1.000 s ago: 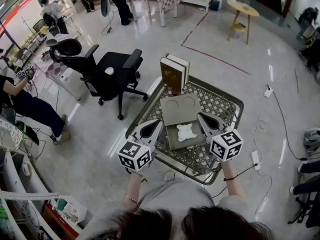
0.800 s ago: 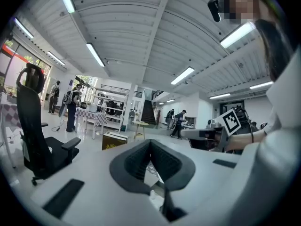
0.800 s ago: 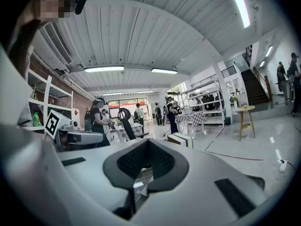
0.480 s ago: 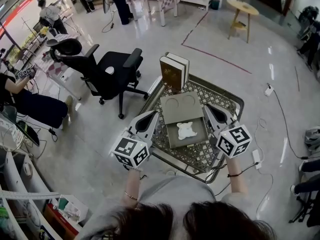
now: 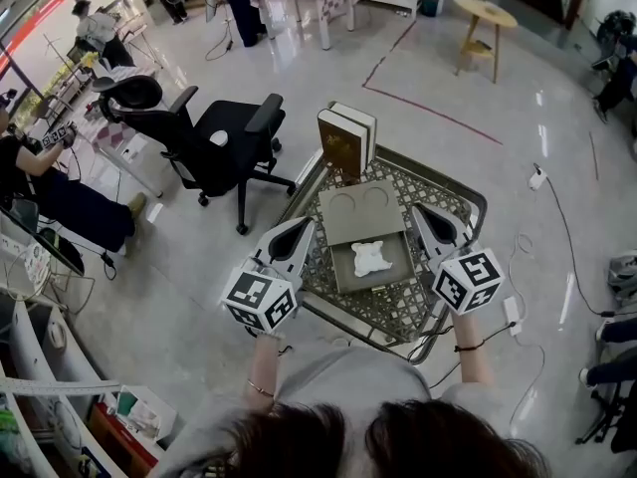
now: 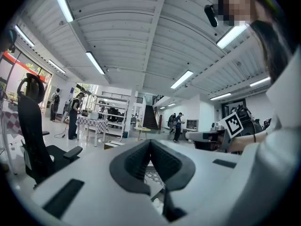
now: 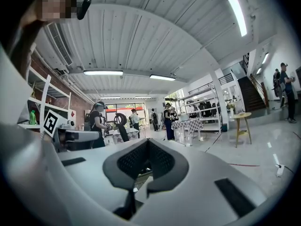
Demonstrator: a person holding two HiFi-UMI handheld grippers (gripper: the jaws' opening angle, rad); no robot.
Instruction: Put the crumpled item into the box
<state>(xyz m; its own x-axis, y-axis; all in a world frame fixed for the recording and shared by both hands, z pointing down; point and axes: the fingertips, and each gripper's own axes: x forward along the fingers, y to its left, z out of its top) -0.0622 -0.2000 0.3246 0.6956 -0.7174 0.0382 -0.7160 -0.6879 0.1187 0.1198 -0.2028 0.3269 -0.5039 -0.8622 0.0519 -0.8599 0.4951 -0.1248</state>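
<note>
A white crumpled item [image 5: 370, 258] lies in the lower half of an open grey box [image 5: 343, 272] on a metal lattice table [image 5: 453, 202]. The box's lid [image 5: 361, 212] lies flat behind it. My left gripper [image 5: 305, 225] hangs at the box's left side, shut and empty. My right gripper [image 5: 417, 210] hangs at the box's right side, also shut and empty. In the left gripper view the jaws [image 6: 150, 142] meet at their tips, and in the right gripper view the jaws [image 7: 147, 142] meet as well. Neither gripper touches the item.
Two hardcover books [image 5: 346, 139] stand upright at the table's far edge. A black office chair [image 5: 214, 147] stands left of the table. A round wooden side table [image 5: 484, 18] is far back, cables [image 5: 557, 237] run on the floor at right, and people [image 5: 40, 192] work at left.
Both grippers have drawn slightly apart and back from the box, left going left, right going right. The crumpled item and box have not moved.
</note>
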